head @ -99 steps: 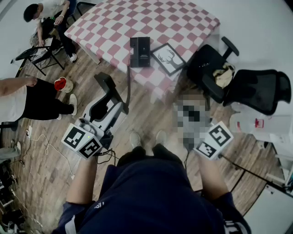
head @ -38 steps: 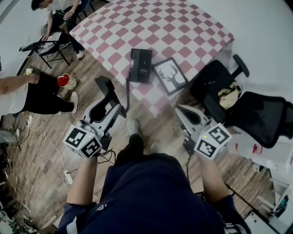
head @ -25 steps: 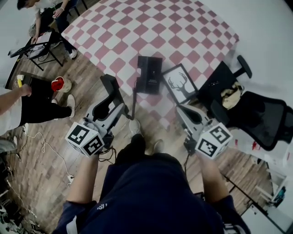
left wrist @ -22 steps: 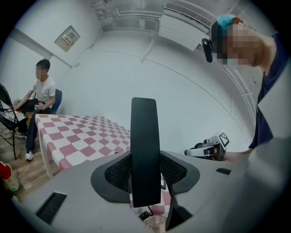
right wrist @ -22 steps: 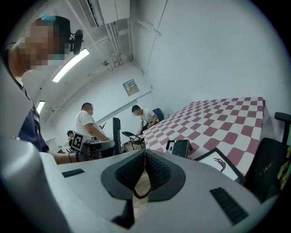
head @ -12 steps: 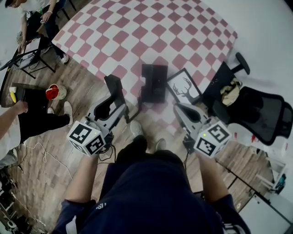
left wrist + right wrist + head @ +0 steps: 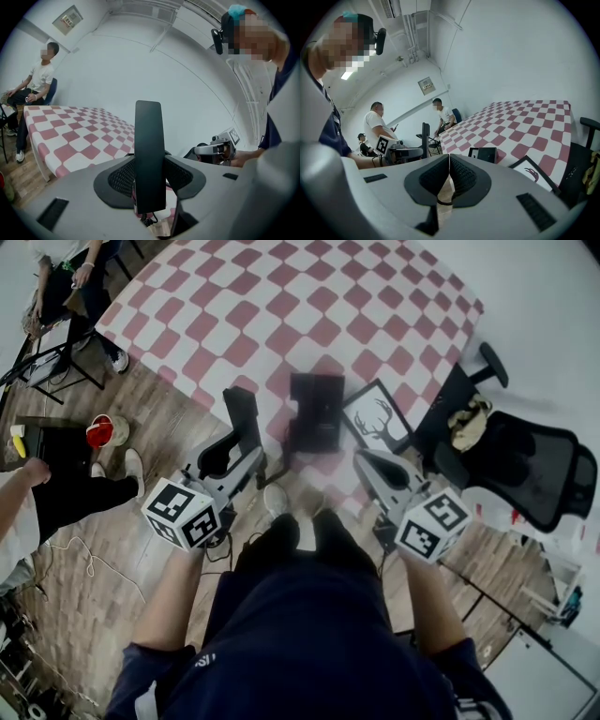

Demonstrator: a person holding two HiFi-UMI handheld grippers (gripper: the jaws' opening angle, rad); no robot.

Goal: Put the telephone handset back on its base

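A black telephone handset (image 7: 244, 414) stands upright in my left gripper (image 7: 246, 452), which is shut on it. In the left gripper view the handset (image 7: 149, 154) fills the gap between the jaws of the left gripper (image 7: 149, 190). Its cord (image 7: 280, 452) runs to the black base (image 7: 316, 412), which lies near the front edge of the checked table (image 7: 309, 296). My right gripper (image 7: 362, 458) is shut and empty, just short of the table edge. The right gripper view shows the right gripper (image 7: 449, 180), the base (image 7: 484, 154) beyond it, and the handset (image 7: 425, 136) to the left.
A framed deer picture (image 7: 378, 421) lies right of the base. A black office chair (image 7: 525, 460) stands at the right of the table. On the left floor are a red bucket (image 7: 100, 430), cables and a folding chair (image 7: 52, 352). People sit at the left.
I have walked up to the table: base and picture are now close in front of both grippers. The left gripper still holds the handset; the right stays shut.
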